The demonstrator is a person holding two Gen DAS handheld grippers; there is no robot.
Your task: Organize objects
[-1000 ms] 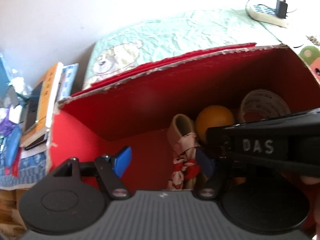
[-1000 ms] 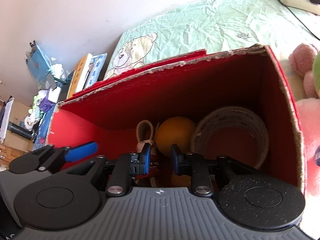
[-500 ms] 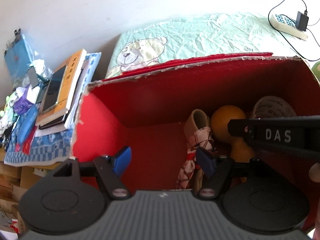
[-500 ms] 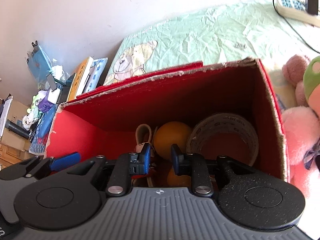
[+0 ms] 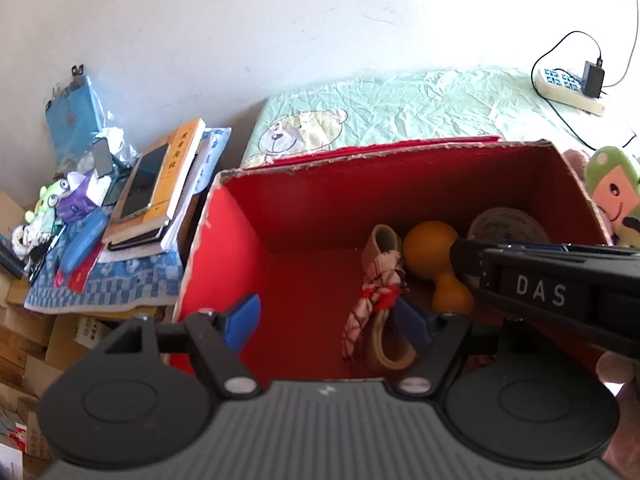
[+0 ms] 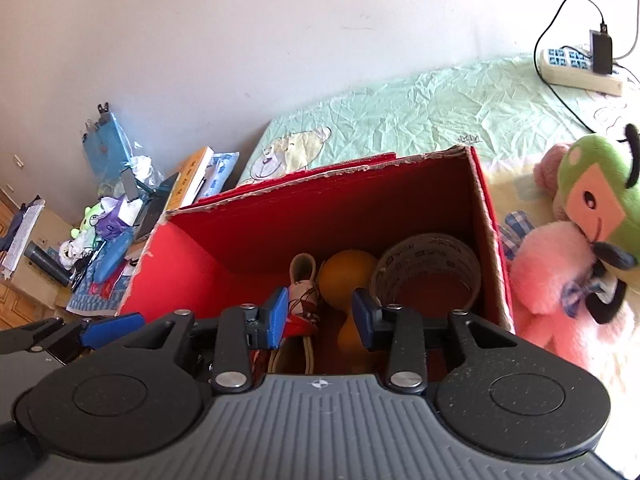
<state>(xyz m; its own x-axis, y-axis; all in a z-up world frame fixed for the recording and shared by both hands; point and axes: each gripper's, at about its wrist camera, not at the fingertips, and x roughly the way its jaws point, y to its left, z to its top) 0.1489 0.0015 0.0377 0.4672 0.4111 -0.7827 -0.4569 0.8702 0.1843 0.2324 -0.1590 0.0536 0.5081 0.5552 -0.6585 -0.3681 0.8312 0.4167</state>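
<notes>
Ragged red cardboard box (image 6: pixel 486 216) holds round orange gourd (image 6: pixel 346 274)

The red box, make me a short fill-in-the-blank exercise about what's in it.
1. The tape roll lies inside the ___ box.
2. The gourd between the cloth bundle and the tape roll is coloured ___.
3. Beside the box, outside it, lies a pink ___ toy.

Missing words: red; orange; plush

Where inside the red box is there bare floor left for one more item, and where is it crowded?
The red box has bare floor on its left half, between the left wall and the patterned cloth bundle. The right half is crowded: bundle, orange gourd and tape roll sit packed side by side.
</notes>
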